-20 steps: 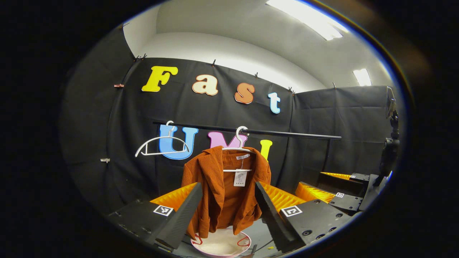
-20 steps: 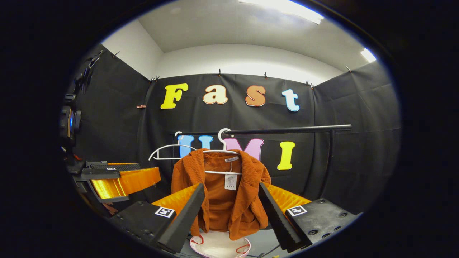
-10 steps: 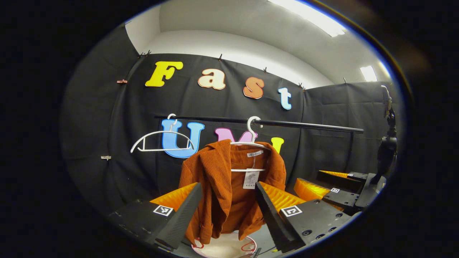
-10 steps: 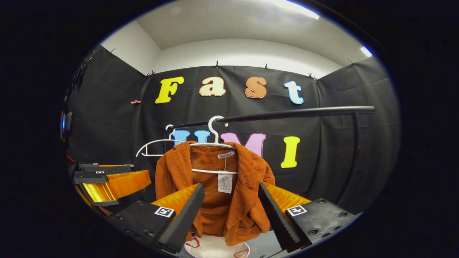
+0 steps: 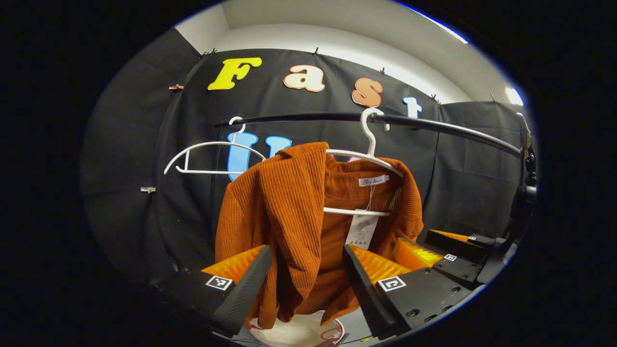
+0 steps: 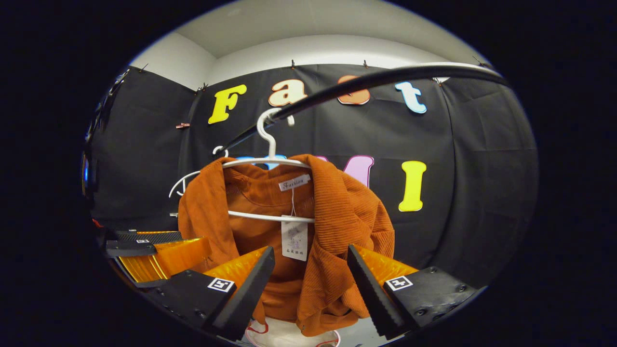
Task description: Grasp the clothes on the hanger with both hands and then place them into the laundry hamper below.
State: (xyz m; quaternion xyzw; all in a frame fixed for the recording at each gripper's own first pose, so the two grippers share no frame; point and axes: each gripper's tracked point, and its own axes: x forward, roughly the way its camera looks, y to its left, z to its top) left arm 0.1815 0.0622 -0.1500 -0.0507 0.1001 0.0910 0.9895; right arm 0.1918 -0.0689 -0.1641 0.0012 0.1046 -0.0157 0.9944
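A rust-orange corduroy jacket (image 5: 289, 212) (image 6: 332, 226) hangs on a white hanger (image 5: 368, 144) (image 6: 267, 144) from a black rail (image 5: 434, 126) (image 6: 376, 79). A paper tag dangles inside its collar. My left gripper (image 5: 306, 279) is open, its fingers on either side of the jacket's left front panel, not touching it. My right gripper (image 6: 308, 284) is open too, its fingers framing the jacket's right front. The right gripper (image 5: 453, 250) also shows at the right of the left gripper view, and the left gripper (image 6: 154, 246) at the left of the right gripper view. Below the jacket lies a white hamper (image 5: 299, 332) (image 6: 284, 335) with red handles.
An empty white hanger (image 5: 212, 156) (image 6: 185, 180) hangs on the same rail to the left of the jacket. The rail's upright post (image 5: 523, 193) stands at the far right of the left gripper view. Black cloth walls close the booth behind and at both sides.
Both grippers have moved forward, closer to the jacket, which now looms larger between their fingers; the rail sits higher in both views. Both stay open.
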